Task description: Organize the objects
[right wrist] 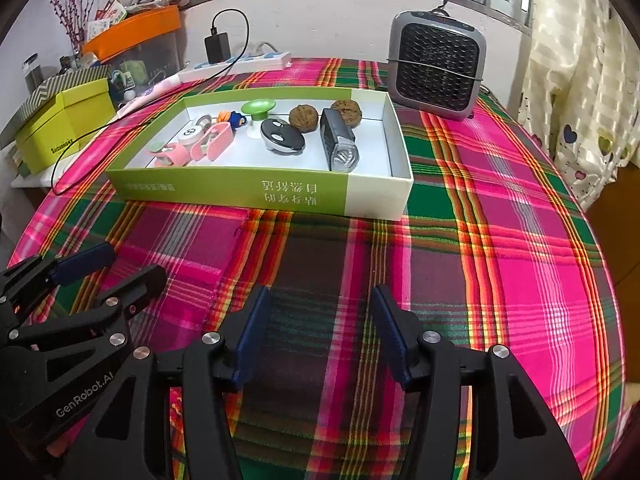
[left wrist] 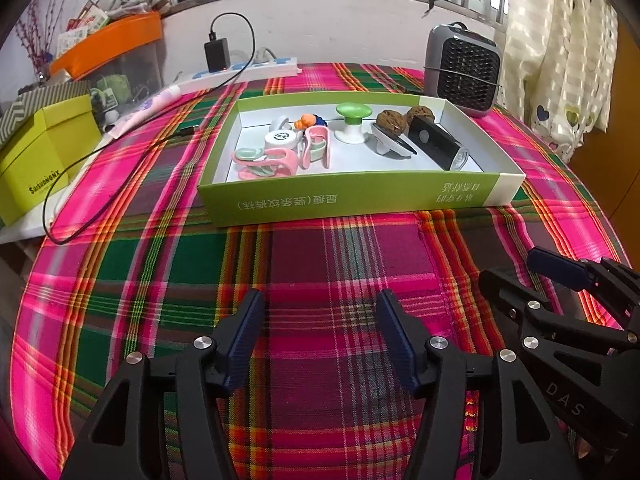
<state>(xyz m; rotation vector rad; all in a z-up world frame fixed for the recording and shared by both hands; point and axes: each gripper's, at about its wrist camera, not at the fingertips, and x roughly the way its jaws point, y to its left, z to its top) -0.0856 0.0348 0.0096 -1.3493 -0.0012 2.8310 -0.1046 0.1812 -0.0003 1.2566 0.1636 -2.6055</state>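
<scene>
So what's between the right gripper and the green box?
Only bare plaid tablecloth lies between the open right gripper and the green box, as seen in the right wrist view.

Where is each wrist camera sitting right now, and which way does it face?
Left wrist: on the left claw, angled down across the plaid cloth toward the green box; its open fingers show, and the right claw enters at lower right.
Right wrist: on the right claw, facing likewise; its open fingers show, the left claw at lower left.
Shared: box, flashlight, heater, both claws.
</scene>
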